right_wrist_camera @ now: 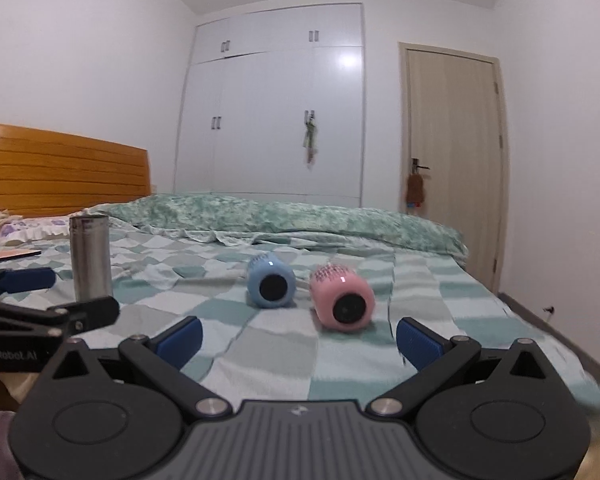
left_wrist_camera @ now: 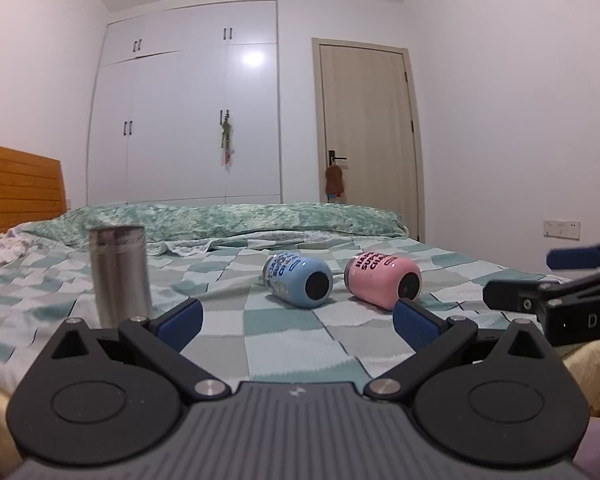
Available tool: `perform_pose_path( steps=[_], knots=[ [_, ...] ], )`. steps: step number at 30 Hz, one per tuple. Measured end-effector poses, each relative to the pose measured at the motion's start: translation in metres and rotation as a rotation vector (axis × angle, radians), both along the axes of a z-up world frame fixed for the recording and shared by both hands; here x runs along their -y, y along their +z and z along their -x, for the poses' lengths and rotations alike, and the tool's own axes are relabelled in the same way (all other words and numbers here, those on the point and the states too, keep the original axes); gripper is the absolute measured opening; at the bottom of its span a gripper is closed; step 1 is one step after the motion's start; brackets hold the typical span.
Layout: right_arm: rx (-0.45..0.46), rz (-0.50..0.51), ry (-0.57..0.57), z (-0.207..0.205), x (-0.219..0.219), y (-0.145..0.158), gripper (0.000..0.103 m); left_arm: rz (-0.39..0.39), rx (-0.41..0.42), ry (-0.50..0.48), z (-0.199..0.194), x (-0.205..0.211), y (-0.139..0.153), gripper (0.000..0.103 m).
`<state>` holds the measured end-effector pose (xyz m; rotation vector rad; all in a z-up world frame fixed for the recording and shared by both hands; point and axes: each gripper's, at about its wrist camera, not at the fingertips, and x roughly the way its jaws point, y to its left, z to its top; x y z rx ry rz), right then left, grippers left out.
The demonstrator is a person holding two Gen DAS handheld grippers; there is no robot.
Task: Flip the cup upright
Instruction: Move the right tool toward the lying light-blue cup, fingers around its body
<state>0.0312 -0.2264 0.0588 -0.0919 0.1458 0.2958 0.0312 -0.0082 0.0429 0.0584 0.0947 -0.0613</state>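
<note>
A blue cup [left_wrist_camera: 298, 280] and a pink cup [left_wrist_camera: 382, 280] lie on their sides on the checked bedspread, bases toward me. They also show in the right wrist view, blue cup [right_wrist_camera: 271, 285] left of pink cup [right_wrist_camera: 342, 306]. A steel cup [left_wrist_camera: 120, 274] stands at the left, also in the right wrist view [right_wrist_camera: 91, 261]. My left gripper [left_wrist_camera: 298, 320] is open and empty, short of the blue cup. My right gripper [right_wrist_camera: 299, 342] is open and empty, short of the pink cup.
The bed [left_wrist_camera: 260, 332] has a green pillow [left_wrist_camera: 228, 220] along its far side and a wooden headboard [right_wrist_camera: 60, 168] at the left. A white wardrobe [left_wrist_camera: 188, 112] and a door [left_wrist_camera: 368, 132] stand behind. The right gripper's body shows at the right edge [left_wrist_camera: 556, 300].
</note>
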Motion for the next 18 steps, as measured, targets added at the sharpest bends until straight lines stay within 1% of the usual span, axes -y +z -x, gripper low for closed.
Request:
perform_pose_path(
  steps=[4, 9, 12, 18],
  knots=[
    [-0.012, 0.026, 0.036, -0.028, -0.003, 0.017, 0.103, 0.002, -0.008, -0.036, -0.025, -0.006, 0.01, 0.103],
    [-0.044, 0.031, 0.071, -0.075, -0.013, 0.041, 0.103, 0.004, -0.084, -0.073, -0.074, -0.014, 0.016, 0.103],
    [-0.068, 0.035, 0.095, -0.106, -0.022, 0.054, 0.103, 0.009, -0.099, -0.075, -0.1, -0.018, 0.017, 0.103],
    [-0.124, 0.096, 0.17, -0.168, -0.051, 0.071, 0.103, 0.024, -0.139, -0.049, -0.156, -0.024, 0.017, 0.103]
  ],
)
